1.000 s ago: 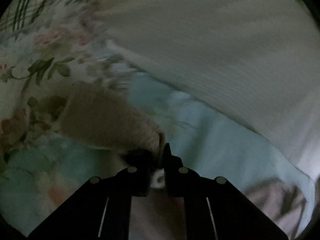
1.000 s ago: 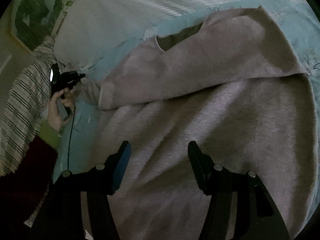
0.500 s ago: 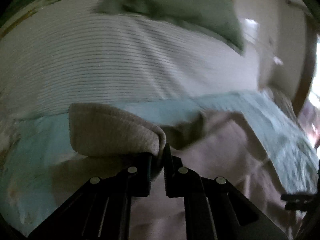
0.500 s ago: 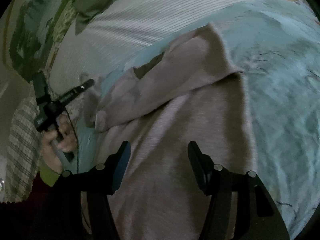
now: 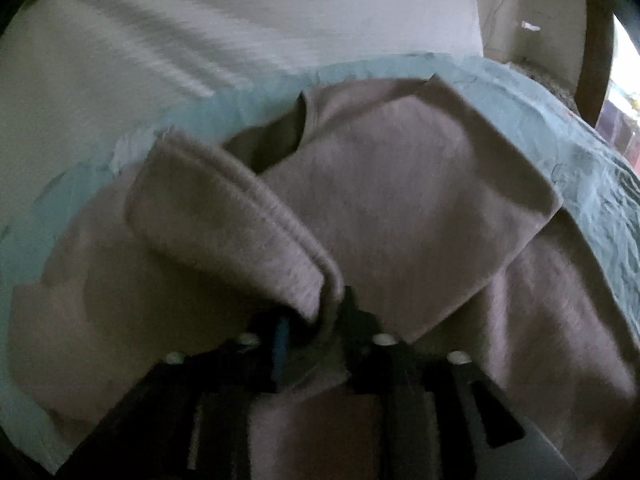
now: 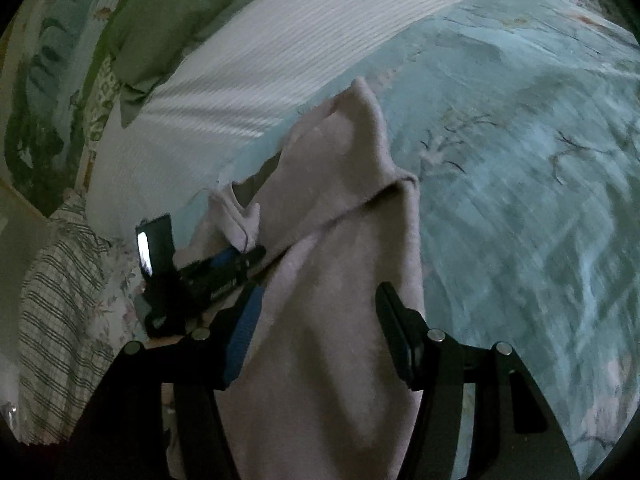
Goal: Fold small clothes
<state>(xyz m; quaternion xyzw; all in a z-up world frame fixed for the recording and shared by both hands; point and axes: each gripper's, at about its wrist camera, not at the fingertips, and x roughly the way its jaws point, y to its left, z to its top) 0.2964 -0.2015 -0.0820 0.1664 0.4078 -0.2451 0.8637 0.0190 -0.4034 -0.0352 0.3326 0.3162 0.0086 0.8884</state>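
- Left wrist view shows a soft grey-pink sweater (image 5: pixel 400 200) lying spread on a light blue bed cover (image 5: pixel 580 152).
- One sleeve cuff (image 5: pixel 240 232) of the sweater is lifted up off the rest, and it curls over like a little roll.
- The left gripper (image 5: pixel 320 320) is pinched tight on that cuff, with the cloth squeezed between its two fingers.
- One side of the sweater already lies folded over the middle, with a slanted edge across the body.
- Right wrist view shows the right gripper (image 6: pixel 320 320) with its fingers wide apart, holding nothing, just above the lower part of the sweater (image 6: pixel 328 320).
- From that side you can see the left gripper (image 6: pixel 224 268) far over at the sweater's other edge, gripping the cuff.
- I think the step now is folding this sleeve in across the body.
- Next, the left gripper likely needs to carry the cuff over the middle, lay it flat and then let go.
- The right gripper could press the body down so it does not slide.
- A white ribbed blanket (image 6: pixel 300 52) lies past the sweater, with a green pillow (image 6: pixel 180 12) behind it and a striped cloth (image 6: pixel 60 280) at the side.
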